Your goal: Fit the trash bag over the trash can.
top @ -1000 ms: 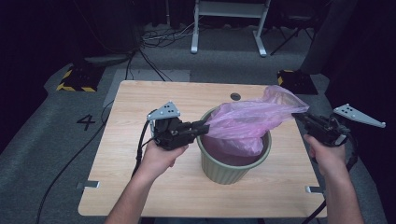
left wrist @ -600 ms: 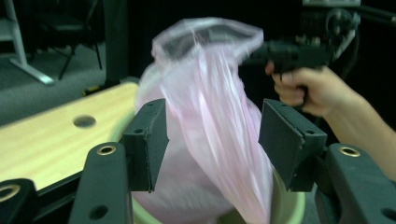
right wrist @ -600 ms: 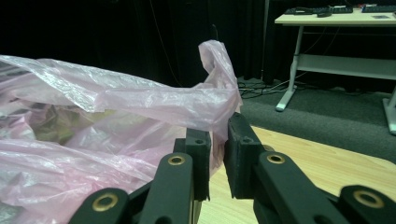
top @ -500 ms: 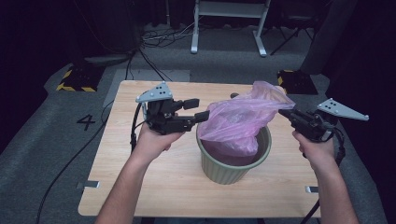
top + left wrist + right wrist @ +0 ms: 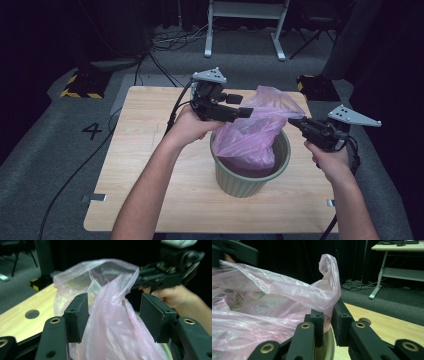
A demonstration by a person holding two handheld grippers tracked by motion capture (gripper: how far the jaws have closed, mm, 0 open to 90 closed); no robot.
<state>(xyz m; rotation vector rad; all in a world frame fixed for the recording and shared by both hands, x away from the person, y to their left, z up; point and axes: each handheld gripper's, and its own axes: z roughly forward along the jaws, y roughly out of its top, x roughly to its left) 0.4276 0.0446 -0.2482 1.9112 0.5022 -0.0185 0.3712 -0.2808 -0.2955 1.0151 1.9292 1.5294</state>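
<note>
A thin pink plastic bag (image 5: 252,132) sits in a ribbed pale green bin (image 5: 250,182) on the wooden table, its top bunched up above the rim. My left gripper (image 5: 242,105) hovers at the bag's upper left. In the left gripper view its jaws (image 5: 113,315) stand open around a fold of the bag (image 5: 110,327) with the right pad clear of it; they have just been opening. My right gripper (image 5: 292,121) holds the bag's right edge. Its jaws (image 5: 328,322) are shut on a twisted corner of the bag (image 5: 287,295) above the bin's rim (image 5: 329,345).
The wooden table (image 5: 150,165) has a round hole (image 5: 32,314) near its far edge. Behind it stand a white desk frame (image 5: 245,25), floor cables and two yellow-black striped blocks (image 5: 80,85). Cables trail from both grippers.
My left gripper let go of the bag's left edge, opened wider, and moved up and right over the bag. The right gripper drifted a little inward, and the bag slackened and bunched.
</note>
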